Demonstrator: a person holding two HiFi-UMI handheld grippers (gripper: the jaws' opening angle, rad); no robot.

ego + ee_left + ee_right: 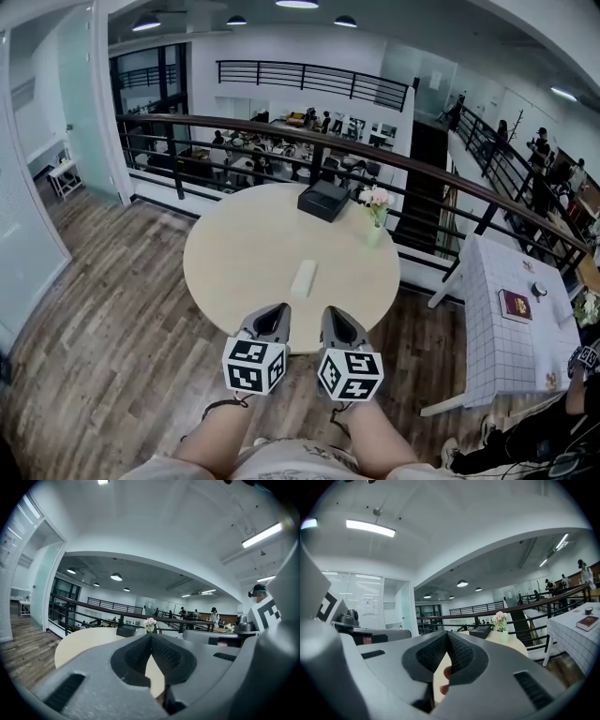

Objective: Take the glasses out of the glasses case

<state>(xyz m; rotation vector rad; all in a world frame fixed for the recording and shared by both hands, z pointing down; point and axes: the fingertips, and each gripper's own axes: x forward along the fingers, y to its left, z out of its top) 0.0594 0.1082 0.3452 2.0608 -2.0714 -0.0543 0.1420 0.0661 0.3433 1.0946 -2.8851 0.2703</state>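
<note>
two tongs hang side by side at the near edge of the round counter [234,253], both pointing across its pale top. the left tongs [277,309] are closed tight: in the left gripper view the ribbed pads meet in one seam and nothing sits between them. the right tongs [331,313] are pressed together the same way, and they too carry nothing. neither pair touches anything on the counter.

the glasses case [305,278] lies flat on the counter, a little nearer its near edge than its middle, just beyond the two tips and clear of both. it is a pale oblong with its long side running away from the person. it is too small in the head view to tell how its lid stands.

a black box [323,200] sits at the counter's far edge. a vase of pink flowers [375,223] stands near that box, toward the counter's far right rim. a dark railing [319,159] curves round behind the counter's far side. wooden floor [112,319] spreads under and to the left of the counter. the person's bare forearms [220,431] reach in from below the counter's near edge.
</note>
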